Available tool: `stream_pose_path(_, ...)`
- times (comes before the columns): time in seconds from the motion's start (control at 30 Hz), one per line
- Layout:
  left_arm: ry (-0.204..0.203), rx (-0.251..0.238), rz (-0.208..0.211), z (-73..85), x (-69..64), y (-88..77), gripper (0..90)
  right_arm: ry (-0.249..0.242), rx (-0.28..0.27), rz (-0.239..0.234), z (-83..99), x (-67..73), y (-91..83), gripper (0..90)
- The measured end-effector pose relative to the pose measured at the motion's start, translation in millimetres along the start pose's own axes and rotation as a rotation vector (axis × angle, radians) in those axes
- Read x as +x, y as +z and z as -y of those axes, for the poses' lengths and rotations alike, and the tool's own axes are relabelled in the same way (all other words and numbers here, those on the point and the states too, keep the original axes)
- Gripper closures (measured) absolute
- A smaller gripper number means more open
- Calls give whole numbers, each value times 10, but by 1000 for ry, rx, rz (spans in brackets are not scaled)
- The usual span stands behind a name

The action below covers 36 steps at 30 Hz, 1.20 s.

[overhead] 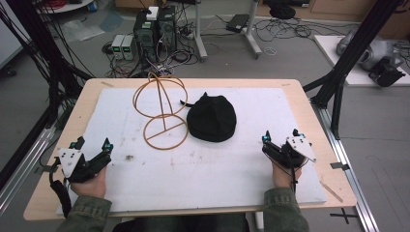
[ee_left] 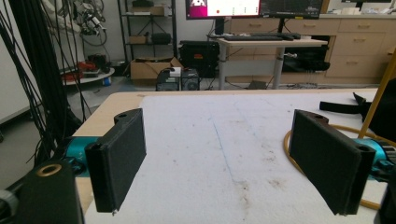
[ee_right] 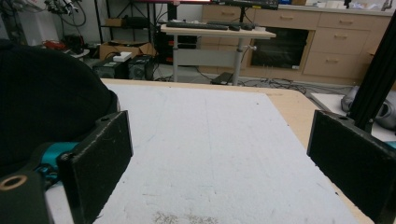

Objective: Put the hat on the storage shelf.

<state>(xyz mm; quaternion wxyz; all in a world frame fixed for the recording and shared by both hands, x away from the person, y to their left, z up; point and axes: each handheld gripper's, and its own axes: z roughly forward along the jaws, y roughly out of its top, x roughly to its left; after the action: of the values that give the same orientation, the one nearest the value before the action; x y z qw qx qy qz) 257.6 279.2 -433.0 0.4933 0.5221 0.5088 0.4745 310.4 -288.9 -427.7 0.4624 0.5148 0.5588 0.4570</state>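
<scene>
A black cap (overhead: 212,118) lies on the white mat (overhead: 217,169) near the middle of the table, its strap pointing left. Just left of it stands a yellow wire hat stand (overhead: 161,104) with a round base ring. My left gripper (overhead: 93,143) rests open near the mat's front left, well short of the stand. My right gripper (overhead: 281,135) rests open at the front right, a short way right of the cap. In the left gripper view, the left gripper (ee_left: 224,163) holds nothing, with the stand's rod (ee_left: 379,95) at the right. The right gripper (ee_right: 219,163) is also empty, with the cap (ee_right: 46,102) at its left.
The mat covers most of a wooden table (overhead: 87,101). Black frame posts (overhead: 360,43) rise off the right and left sides. Computers and cables (overhead: 154,29) sit on the floor beyond the far edge. A dark stain (overhead: 129,157) marks the mat near my left gripper.
</scene>
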Motion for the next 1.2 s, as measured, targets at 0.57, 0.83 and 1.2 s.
stream_pose_path(0.57,2,0,5,-5,8,-16,195,11,-3,-4,-3,-11,-18,59)
stream_pose_path(0.83,3,2,-2,-5,11,-14,194,11,-2,-9,-2,-12,-13,59)
stream_pose_path(1.2,2,6,-2,-2,12,-8,194,15,3,-21,-3,-23,3,59)
